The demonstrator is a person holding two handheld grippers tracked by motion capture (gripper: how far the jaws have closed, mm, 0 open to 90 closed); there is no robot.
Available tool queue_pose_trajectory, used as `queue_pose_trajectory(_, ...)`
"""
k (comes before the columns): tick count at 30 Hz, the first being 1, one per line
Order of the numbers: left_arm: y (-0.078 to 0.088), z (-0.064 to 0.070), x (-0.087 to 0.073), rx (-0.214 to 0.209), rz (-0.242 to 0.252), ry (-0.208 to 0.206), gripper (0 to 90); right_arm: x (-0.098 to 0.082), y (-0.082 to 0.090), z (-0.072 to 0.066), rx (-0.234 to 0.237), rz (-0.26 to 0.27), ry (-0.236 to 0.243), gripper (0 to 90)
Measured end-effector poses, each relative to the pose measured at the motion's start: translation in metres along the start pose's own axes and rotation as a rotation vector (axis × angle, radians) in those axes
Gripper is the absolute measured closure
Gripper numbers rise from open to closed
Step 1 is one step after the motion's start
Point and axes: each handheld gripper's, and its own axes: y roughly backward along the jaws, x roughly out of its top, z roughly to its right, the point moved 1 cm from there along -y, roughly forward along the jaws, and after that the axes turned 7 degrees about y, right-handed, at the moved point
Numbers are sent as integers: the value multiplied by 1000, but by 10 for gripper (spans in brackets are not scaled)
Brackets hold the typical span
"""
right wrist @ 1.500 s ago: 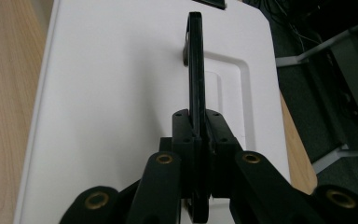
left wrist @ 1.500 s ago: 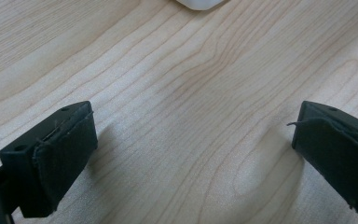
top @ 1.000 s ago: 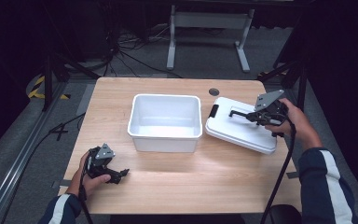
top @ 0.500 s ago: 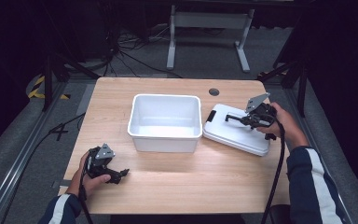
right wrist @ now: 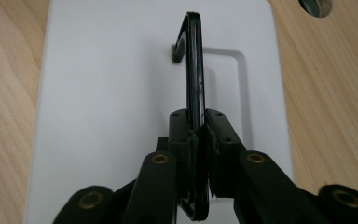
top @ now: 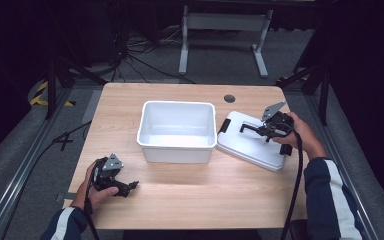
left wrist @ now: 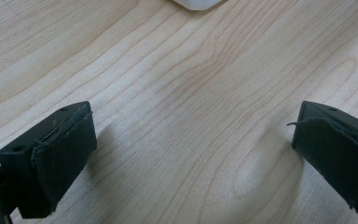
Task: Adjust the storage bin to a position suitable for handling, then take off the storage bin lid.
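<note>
A white tub stands empty in the middle of the wooden table. Right of it lies a white lid with a black wire handle raised upright. My right gripper is shut on that handle; in the right gripper view the jaws pinch the handle above the lid. My left gripper rests low at the front left, open, with bare wood between its pads. A corner of the tub shows at the top of the left gripper view.
A round cable hole sits in the table behind the lid, also seen as the hole past the lid's far corner. A black clip is on the lid's end nearest the tub. Dark floor, cables and a stand lie beyond the table.
My right gripper has drawn the lid by its handle a little left and nearer, closer to the tub. The left gripper has stayed put.
</note>
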Motion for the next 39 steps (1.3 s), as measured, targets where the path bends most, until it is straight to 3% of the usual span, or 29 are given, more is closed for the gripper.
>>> queue_pose_trajectory(5,0,0,0,-1,0,-1,2,1,7,1,-3,78,-39,782)
queue_pose_trajectory(9,0,-1,0,-1,2,-6,2,3,9,-1,-9,75,-45,769)
queue_pose_trajectory(16,0,-1,0,-2,2,-7,2,-2,22,-3,-25,129,-119,722)
queue_pose_trajectory(39,0,-1,1,-10,-6,-14,1,4,56,-31,-76,160,-96,642)
